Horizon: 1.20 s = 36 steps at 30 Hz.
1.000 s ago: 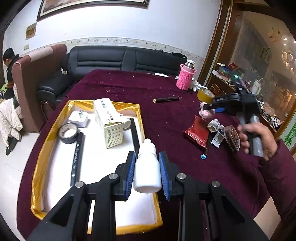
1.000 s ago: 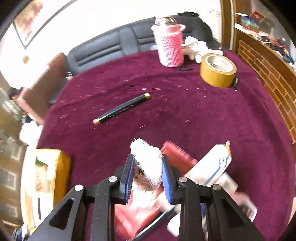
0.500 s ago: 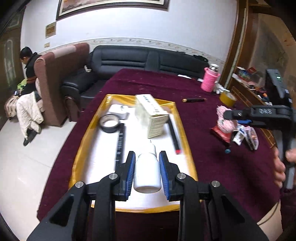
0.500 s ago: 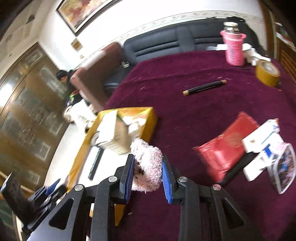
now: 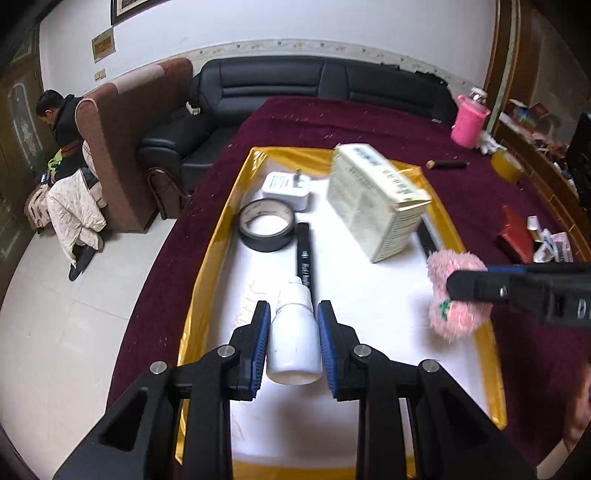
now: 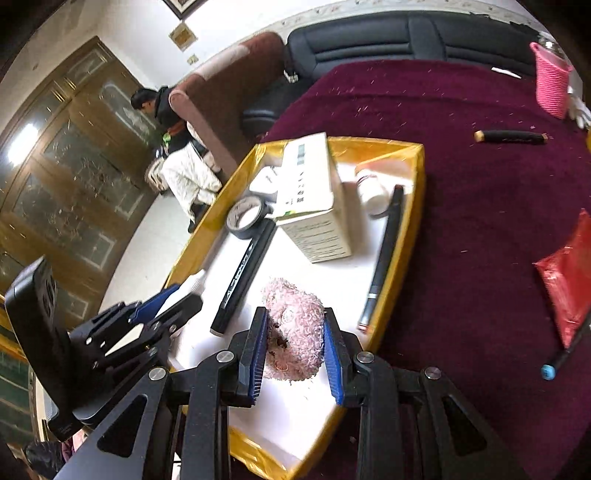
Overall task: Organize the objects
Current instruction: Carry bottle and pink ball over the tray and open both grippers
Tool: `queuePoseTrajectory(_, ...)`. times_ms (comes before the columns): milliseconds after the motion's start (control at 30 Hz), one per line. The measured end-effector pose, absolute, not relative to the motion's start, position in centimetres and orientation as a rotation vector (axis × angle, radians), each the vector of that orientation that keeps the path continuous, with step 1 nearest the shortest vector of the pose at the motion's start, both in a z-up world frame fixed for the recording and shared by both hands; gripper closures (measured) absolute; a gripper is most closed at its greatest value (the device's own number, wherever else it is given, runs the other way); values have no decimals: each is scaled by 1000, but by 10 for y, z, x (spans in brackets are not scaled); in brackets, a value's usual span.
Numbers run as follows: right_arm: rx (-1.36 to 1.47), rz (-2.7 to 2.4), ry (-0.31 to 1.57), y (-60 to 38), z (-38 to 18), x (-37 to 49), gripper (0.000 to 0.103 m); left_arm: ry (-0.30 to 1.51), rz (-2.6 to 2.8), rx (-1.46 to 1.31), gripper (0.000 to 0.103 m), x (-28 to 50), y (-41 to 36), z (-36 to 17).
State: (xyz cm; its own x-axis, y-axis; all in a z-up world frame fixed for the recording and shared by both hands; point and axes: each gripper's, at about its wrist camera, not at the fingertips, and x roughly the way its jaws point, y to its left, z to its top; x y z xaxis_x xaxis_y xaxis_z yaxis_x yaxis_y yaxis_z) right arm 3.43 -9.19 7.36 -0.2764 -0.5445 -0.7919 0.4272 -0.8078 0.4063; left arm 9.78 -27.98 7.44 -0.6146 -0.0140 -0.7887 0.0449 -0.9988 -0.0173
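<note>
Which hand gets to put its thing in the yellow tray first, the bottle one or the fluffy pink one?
Probably the left. Its hand-held gripper holds the white bottle over the middle of the tray, above bare white floor. The right hand-held gripper holds the pink fluffy toy nearer the tray's edge.

Even indoor light, bright white wall (image 5: 295, 22), glare off the tray's (image 5: 207, 258) glossy yellow rim, a lamp glinting in the cabinet glass (image 6: 18, 147), heavy fisheye bending, black corners, box (image 5: 376, 199) slightly smeared, tray's near corner blurred.
</note>
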Motion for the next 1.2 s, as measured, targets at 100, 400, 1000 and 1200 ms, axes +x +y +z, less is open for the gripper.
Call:
queuePoseTrajectory(100,1403,-2095,-112,-110,62,28,72,50,-2778,1389,78,91,-287,67)
queuePoseTrajectory(400,1457,-2086,-55,-140,40,13,72,119,-2766,1400,75,82,-305,57)
queuePoseTrajectory(1000,1412,-2129,-84,-142,44,15,57,161,-2852,1254,11,114,-293,99)
queuePoseTrajectory(1200,1301,-2185,-104,-127,67,37,47,105,-2854,1196,9,130,-283,114)
